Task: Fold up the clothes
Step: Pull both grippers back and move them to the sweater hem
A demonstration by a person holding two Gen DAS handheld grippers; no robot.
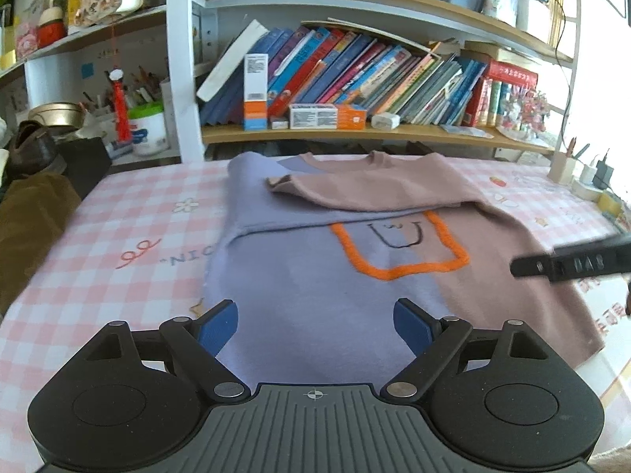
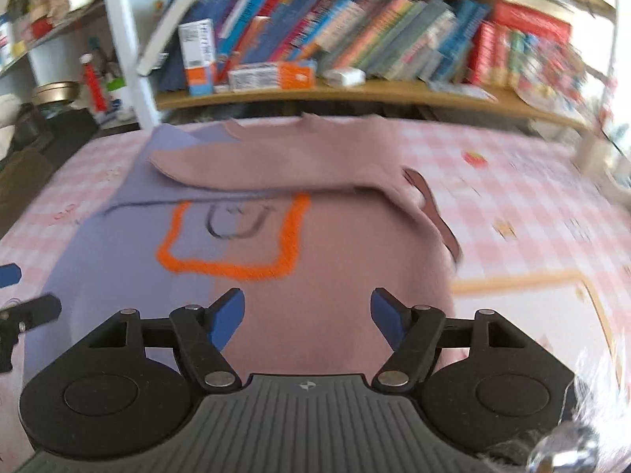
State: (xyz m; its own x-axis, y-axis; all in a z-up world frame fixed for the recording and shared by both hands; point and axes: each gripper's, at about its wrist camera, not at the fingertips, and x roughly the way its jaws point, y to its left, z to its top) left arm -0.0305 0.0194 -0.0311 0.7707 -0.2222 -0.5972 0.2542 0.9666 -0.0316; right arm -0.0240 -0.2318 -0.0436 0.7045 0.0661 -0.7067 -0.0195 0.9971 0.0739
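Note:
A sweater, half lilac and half dusty pink (image 1: 315, 299) (image 2: 335, 276), lies flat on the checked table with an orange outlined square (image 1: 398, 252) (image 2: 232, 236) on its chest. Both sleeves are folded across the chest; the pink sleeve (image 1: 374, 189) (image 2: 276, 169) lies on top. My left gripper (image 1: 315, 327) is open and empty above the lilac lower part. My right gripper (image 2: 307, 315) is open and empty above the pink lower part; its finger (image 1: 568, 264) shows at the right edge of the left wrist view.
A pink and white checked tablecloth (image 1: 118, 236) (image 2: 532, 216) covers the table. A bookshelf with leaning books (image 1: 355, 75) (image 2: 355, 31) stands behind it. Brown cloth and a black box (image 1: 39, 205) sit at the left; a charger and holder (image 1: 583, 173) at the far right.

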